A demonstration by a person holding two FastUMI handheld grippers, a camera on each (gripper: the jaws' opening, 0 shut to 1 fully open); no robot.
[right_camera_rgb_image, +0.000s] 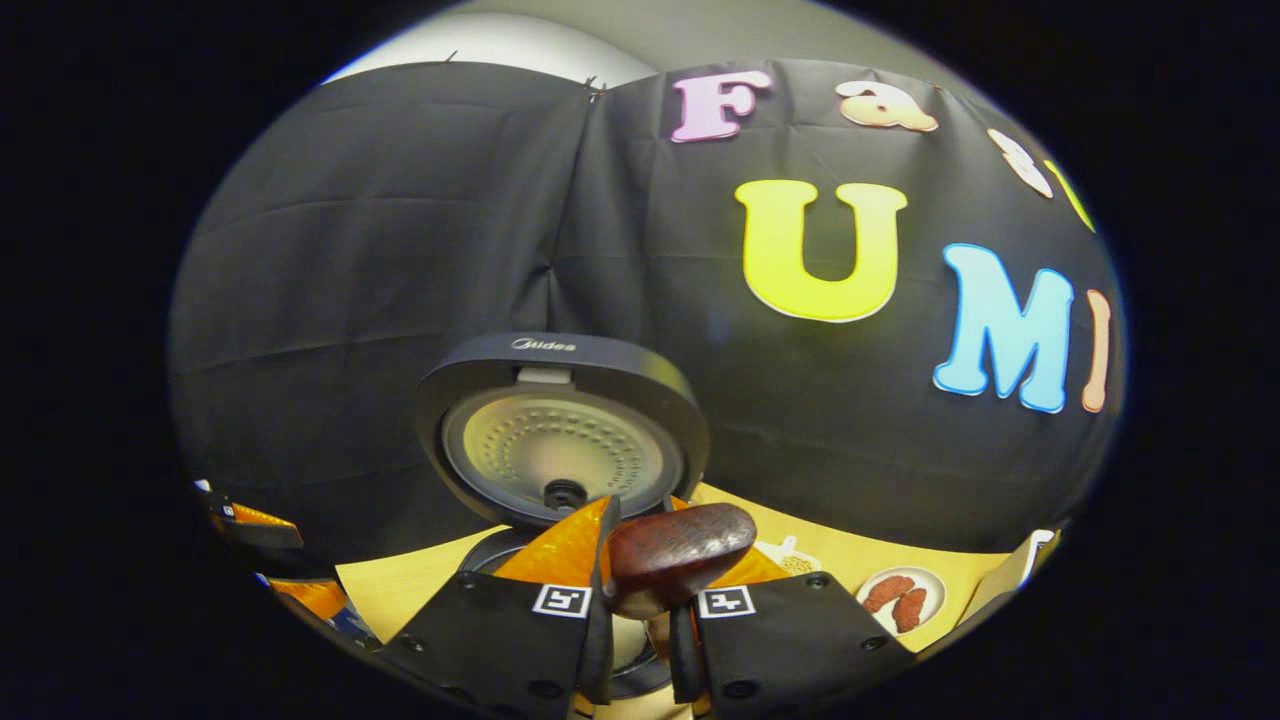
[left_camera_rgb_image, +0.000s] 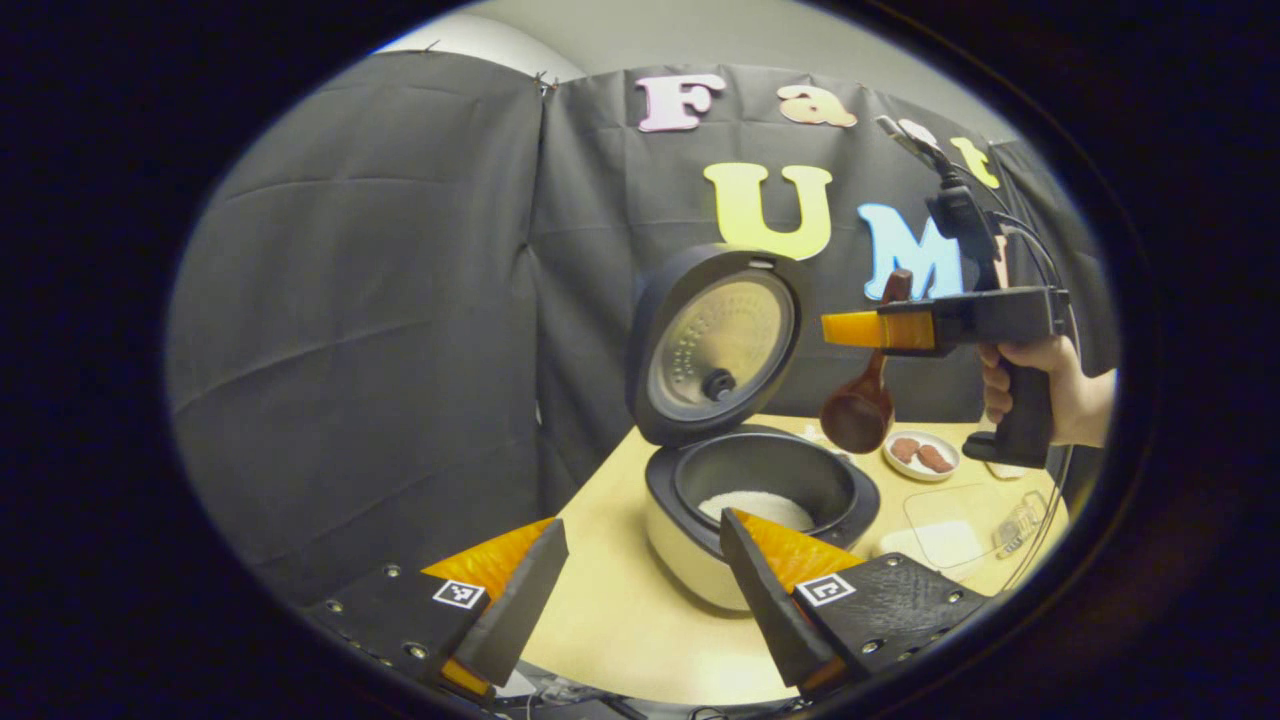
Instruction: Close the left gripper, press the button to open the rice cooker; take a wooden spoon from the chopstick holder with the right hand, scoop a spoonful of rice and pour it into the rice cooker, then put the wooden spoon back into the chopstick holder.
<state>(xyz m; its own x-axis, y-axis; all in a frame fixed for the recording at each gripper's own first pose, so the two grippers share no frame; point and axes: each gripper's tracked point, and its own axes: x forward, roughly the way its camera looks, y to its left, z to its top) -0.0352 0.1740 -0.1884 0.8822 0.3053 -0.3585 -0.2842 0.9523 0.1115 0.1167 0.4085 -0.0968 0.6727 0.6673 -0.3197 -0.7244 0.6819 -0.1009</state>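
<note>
The rice cooker (left_camera_rgb_image: 745,500) on the bench (left_camera_rgb_image: 620,610) stands open, rice inside. My right tongs (left_camera_rgb_image: 850,330) clamp the wooden spoon (left_camera_rgb_image: 860,410) above it; left tongs (left_camera_rgb_image: 640,590) apart. I judge returning the spoon remains.

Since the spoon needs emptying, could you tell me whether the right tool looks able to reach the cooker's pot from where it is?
Probably yes. The lid stands open, the pot lies uncovered, and the right tool holds the spoon in the air just beside its rim, nothing between them.
</note>
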